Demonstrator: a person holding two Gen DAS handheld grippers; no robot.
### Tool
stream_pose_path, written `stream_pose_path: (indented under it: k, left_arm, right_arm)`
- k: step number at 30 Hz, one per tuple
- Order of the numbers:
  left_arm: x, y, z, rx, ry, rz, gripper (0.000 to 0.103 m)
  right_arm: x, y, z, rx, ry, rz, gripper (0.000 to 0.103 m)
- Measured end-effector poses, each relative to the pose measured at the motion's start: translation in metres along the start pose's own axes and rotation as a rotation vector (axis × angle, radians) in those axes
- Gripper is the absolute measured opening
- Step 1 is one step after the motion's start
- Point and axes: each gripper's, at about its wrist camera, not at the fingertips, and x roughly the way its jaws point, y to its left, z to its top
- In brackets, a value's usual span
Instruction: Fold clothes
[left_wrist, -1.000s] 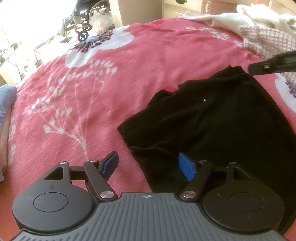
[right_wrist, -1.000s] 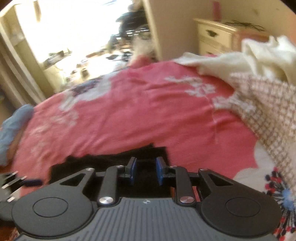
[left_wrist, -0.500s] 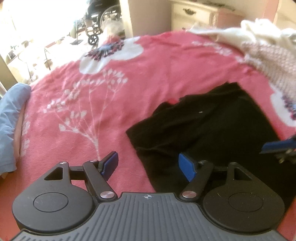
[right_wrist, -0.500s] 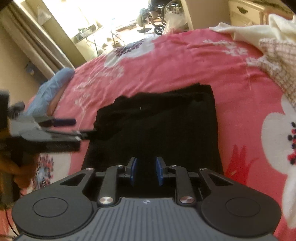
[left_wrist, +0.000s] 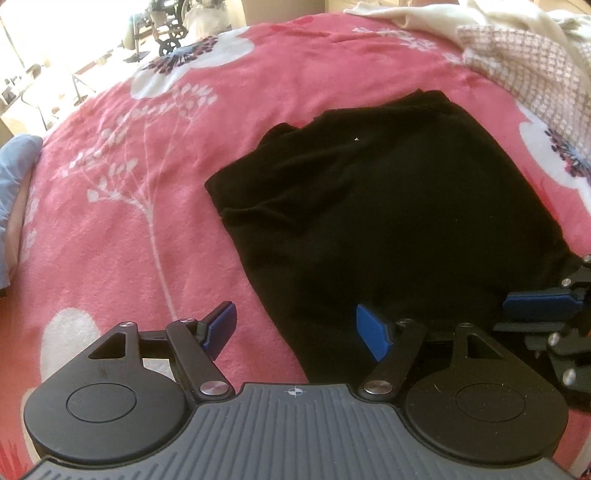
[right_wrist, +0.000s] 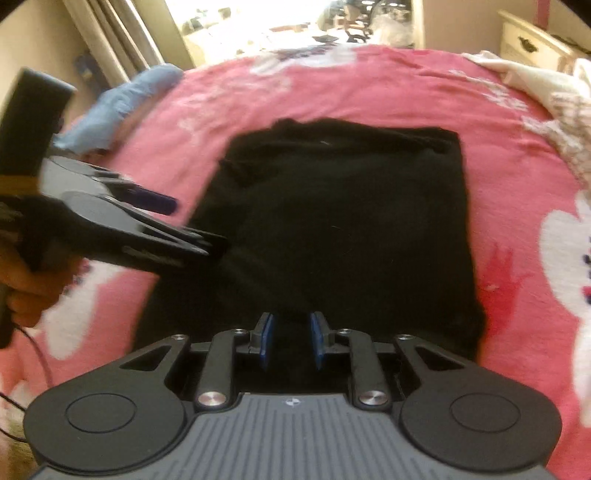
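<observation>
Hovering claws (left_wrist: 295, 332) over black garment (left_wrist: 388, 206)

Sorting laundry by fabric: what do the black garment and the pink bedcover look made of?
Black garment: soft matte knit, perhaps cotton jersey; it lies limp with gentle wrinkles and no sheen. Pink bedcover: fuzzy fleece or plush, judging by its napped surface and soft-edged white flower print.

Your left tool (left_wrist: 295, 328) points steeply down, jaws wide; your right tool (right_wrist: 291, 339) has just been narrowing, jaws nearly together, nothing visibly gripped.
</observation>
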Motion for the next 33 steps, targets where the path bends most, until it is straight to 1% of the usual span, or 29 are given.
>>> stream_pose_path:
  k: [2, 3, 5, 6, 8, 9, 13, 17, 20, 23, 29, 33]
  left_arm:
    - [0.000, 0.000, -0.001, -0.001, -0.002, 0.001, 0.073]
    - [0.000, -0.001, -0.001, 0.000, -0.004, 0.002, 0.073]
    - [0.000, -0.001, -0.003, 0.002, -0.006, 0.005, 0.073]
    - [0.000, -0.002, -0.003, 0.004, -0.007, 0.006, 0.073]
    - [0.000, -0.002, -0.003, 0.007, -0.009, 0.007, 0.073]
    - [0.000, -0.002, -0.003, 0.007, -0.009, 0.007, 0.073]
    - [-0.001, -0.002, -0.003, 0.008, -0.011, 0.011, 0.074]
    - [-0.001, -0.002, -0.003, 0.009, -0.013, 0.013, 0.076]
    - [-0.001, -0.002, -0.003, 0.009, -0.014, 0.014, 0.076]
    - [0.000, -0.002, -0.003, 0.009, -0.015, 0.015, 0.077]
    - [0.000, -0.002, -0.004, 0.009, -0.016, 0.018, 0.078]
    - [0.000, -0.002, -0.004, 0.010, -0.018, 0.018, 0.078]
  right_arm:
    - [-0.007, -0.010, 0.002, 0.019, -0.025, -0.058, 0.020]
    - [-0.011, -0.013, 0.003, 0.020, -0.036, -0.104, 0.021]
    - [-0.018, -0.020, 0.005, 0.030, -0.051, -0.166, 0.024]
    - [-0.021, -0.023, 0.005, 0.046, -0.057, -0.158, 0.024]
    - [-0.026, -0.021, 0.005, 0.071, -0.072, -0.094, 0.024]
    - [-0.028, -0.016, 0.004, 0.063, -0.077, -0.063, 0.024]
    - [-0.026, 0.016, 0.002, -0.029, -0.078, 0.038, 0.024]
    - [-0.018, 0.045, -0.003, -0.118, -0.058, 0.108, 0.024]
    - [-0.009, 0.057, -0.011, -0.153, -0.028, 0.129, 0.024]
    - [0.001, 0.066, -0.022, -0.182, 0.014, 0.126, 0.024]
    - [-0.003, 0.070, -0.027, -0.179, 0.016, 0.135, 0.024]
    - [-0.012, 0.073, -0.023, -0.181, -0.024, 0.151, 0.024]
